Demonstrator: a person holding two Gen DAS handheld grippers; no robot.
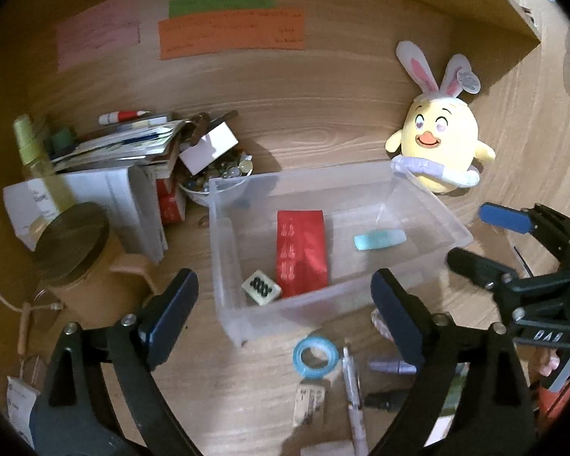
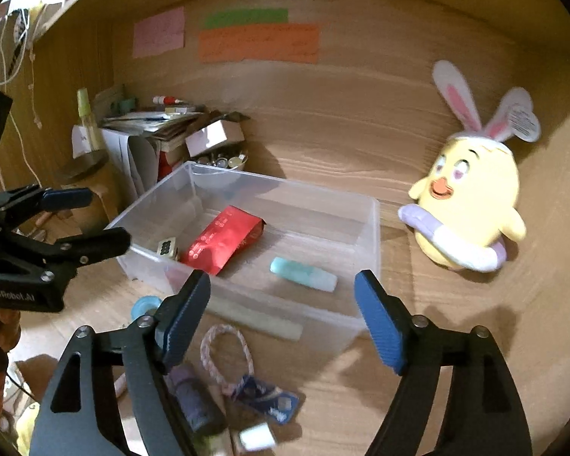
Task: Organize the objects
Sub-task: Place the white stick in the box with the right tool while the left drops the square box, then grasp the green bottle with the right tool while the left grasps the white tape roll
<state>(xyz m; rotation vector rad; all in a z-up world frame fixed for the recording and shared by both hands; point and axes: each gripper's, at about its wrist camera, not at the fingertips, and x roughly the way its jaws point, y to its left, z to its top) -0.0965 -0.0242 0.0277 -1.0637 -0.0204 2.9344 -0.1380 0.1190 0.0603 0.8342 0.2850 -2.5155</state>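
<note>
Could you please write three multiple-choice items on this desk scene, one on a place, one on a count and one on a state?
1. Where does the red packet lie?
A. in the clear bin
B. on the paper stack
C. beside the plush chick

2. How many things lie in the bin?
A. one
B. three
C. five

3. How do the right gripper fingers stand?
A. shut on the packet
B. shut on nothing
C. apart, holding nothing

Answers: 1 A, the packet rests on the bin's floor; 2 B, the packet, a teal eraser and a small tile; 3 C, only air between them.

In the bin [image 1: 429, 205] lie a pouch [image 1: 302, 250], a die [image 1: 261, 288] left of it, and an eraser [image 1: 379, 239] to its right.
</note>
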